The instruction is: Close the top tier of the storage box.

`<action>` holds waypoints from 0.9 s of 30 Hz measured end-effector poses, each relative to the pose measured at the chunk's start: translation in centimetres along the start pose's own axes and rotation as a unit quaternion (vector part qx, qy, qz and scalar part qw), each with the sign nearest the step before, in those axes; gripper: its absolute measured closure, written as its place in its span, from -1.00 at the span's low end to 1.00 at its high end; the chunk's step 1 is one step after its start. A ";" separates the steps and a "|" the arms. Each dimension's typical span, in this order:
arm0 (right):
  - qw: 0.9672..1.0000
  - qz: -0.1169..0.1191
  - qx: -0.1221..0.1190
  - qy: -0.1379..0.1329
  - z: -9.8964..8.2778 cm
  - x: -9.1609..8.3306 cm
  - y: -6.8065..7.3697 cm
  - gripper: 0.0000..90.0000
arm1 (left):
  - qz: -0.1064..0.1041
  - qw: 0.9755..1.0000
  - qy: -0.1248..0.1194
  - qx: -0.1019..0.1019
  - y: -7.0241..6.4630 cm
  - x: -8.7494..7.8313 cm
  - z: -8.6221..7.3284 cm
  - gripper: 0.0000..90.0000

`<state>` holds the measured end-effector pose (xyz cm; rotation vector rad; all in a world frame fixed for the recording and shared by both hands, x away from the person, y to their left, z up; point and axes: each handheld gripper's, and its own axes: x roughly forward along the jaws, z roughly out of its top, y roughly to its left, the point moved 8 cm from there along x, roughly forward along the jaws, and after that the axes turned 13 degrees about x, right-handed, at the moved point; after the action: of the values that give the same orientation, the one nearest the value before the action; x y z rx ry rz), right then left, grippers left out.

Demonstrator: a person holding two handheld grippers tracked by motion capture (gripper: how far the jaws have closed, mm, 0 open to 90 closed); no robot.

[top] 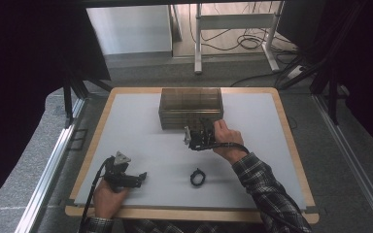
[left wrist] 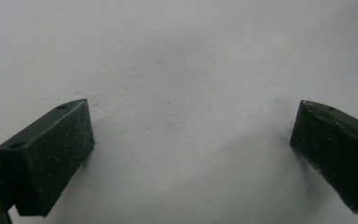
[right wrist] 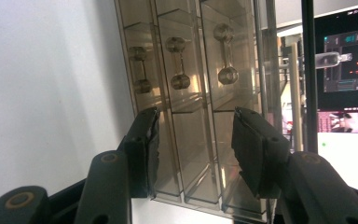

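The right hand-held gripper [top: 200,132] sits at the front face of the smoky clear drawer cabinet [top: 191,107], its jaws half spread around that face; whether the pads press is not clear. The cabinet's long axis runs across the desk [top: 141,145], drawer fronts facing the person, with dumbbell-shaped handles [right wrist: 177,63]. The left hand-held gripper [top: 138,178] rests low on the pale desk, jaws spread wide over bare surface. A black ring [top: 197,177] lies between both hands. Behind the cabinet stand table legs and cables on a grey floor.
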<state>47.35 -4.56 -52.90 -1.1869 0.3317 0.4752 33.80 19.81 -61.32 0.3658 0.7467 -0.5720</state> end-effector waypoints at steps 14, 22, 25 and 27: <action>0.999 -0.032 -0.041 0.008 0.5 0.9 -0.2 0.19 | -0.001 1.000 0.000 -0.001 0.0 0.0 0.0 -1.00; 0.997 -0.048 -0.061 0.015 0.8 1.2 -0.3 0.24 | -0.001 1.000 0.000 -0.001 0.0 0.0 0.0 -1.00; 0.997 -0.049 -0.065 0.012 1.0 1.5 -0.2 0.27 | -0.001 1.000 0.000 -0.001 0.0 0.0 0.0 -1.00; 0.996 -0.052 -0.066 0.010 1.0 1.5 -0.2 0.28 | -0.001 1.000 0.000 -0.001 0.0 0.0 0.0 -1.00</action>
<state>48.77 -3.37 -53.12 -1.3312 0.2576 0.3995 33.79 19.78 -61.32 0.3636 0.7468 -0.5727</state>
